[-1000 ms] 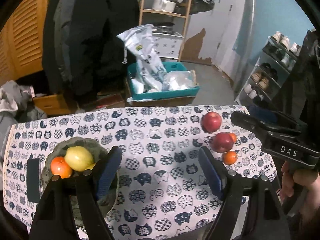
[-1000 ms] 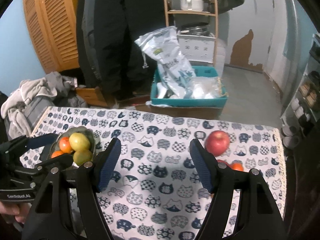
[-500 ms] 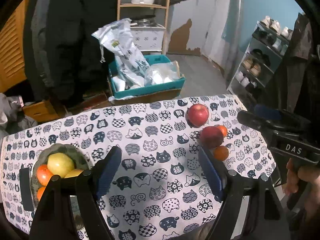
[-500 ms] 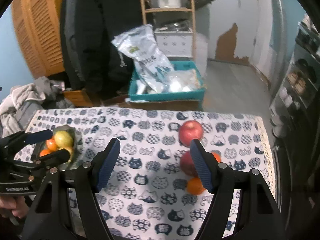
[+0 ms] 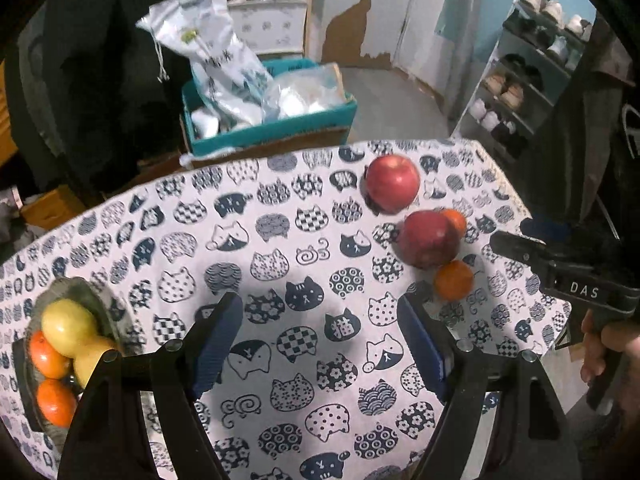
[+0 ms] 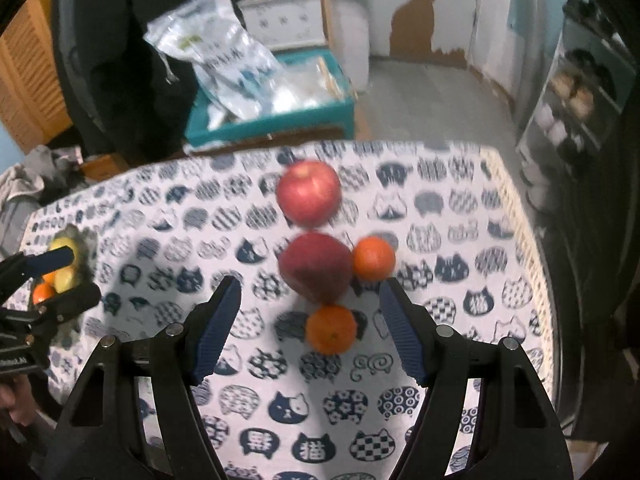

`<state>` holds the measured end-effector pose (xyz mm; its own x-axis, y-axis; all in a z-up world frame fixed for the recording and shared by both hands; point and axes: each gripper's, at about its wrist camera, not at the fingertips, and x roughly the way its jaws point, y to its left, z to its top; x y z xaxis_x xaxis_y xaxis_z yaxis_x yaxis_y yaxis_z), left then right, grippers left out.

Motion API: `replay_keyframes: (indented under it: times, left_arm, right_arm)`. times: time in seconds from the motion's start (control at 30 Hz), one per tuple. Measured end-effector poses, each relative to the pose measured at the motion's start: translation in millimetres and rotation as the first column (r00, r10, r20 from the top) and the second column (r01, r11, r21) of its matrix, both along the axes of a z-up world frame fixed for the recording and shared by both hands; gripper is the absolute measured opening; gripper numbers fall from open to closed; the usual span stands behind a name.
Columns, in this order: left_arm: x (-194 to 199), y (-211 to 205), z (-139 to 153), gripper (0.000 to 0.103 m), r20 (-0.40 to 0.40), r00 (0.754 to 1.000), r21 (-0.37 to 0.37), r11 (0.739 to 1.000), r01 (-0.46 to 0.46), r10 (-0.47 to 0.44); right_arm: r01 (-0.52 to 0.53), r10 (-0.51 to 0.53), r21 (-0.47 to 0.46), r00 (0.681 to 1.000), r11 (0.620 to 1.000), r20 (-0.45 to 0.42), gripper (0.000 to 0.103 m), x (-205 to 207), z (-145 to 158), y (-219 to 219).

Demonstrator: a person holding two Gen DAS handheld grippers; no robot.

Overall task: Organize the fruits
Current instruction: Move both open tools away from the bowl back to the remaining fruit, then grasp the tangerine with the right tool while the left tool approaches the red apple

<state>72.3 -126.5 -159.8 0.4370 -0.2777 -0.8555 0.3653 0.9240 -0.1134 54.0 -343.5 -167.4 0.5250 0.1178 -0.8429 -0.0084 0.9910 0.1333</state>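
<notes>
A table covered by a white cloth printed with navy cat faces (image 5: 280, 216) carries all the fruit. The landmark is the dark red apple (image 6: 316, 266) near the cloth's right side. A brighter red apple (image 6: 309, 193) sits just beyond it, close by. One small orange mandarin (image 6: 373, 259) touches its right side, and a second orange mandarin (image 6: 331, 329) lies just in front of it. Well apart to its left, a grey-green shallow bowl (image 5: 86, 294) holds yellow-green pears (image 5: 68, 326) and more mandarins (image 5: 48, 354). The right gripper (image 6: 310, 320) hovers above the nearer mandarin, its blue-padded jaws spread, touching nothing. The left gripper (image 5: 320, 344) hangs over bare cloth between the bowl and the dark red apple, jaws likewise spread and empty.
</notes>
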Motion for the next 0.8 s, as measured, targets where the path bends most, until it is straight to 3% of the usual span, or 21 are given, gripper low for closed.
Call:
replay_keyframes:
  times: [0.27, 0.67, 0.8]
  left_arm:
    - [11, -15, -29, 0.081, -0.039, 0.999, 0.021, 1.000, 0.018, -0.017]
    - [22, -26, -63, 0.081, -0.093, 0.995, 0.059, 0.998, 0.027, -0.021]
    - [24, -30, -69, 0.081, -0.110, 0.994, 0.055, 0.998, 0.030, -0.024]
  right_arm:
    - [0.008, -0.005, 0.028, 0.993, 1.000, -0.119, 0.072, 10, -57, -11]
    - [-0.026, 0.027, 0.009, 0.985, 1.000, -0.172, 0.071, 18, -95, -4]
    - [-0.055, 0.053, -0.006, 0.979, 0.998, -0.198, 0.049, 20, -104, 1]
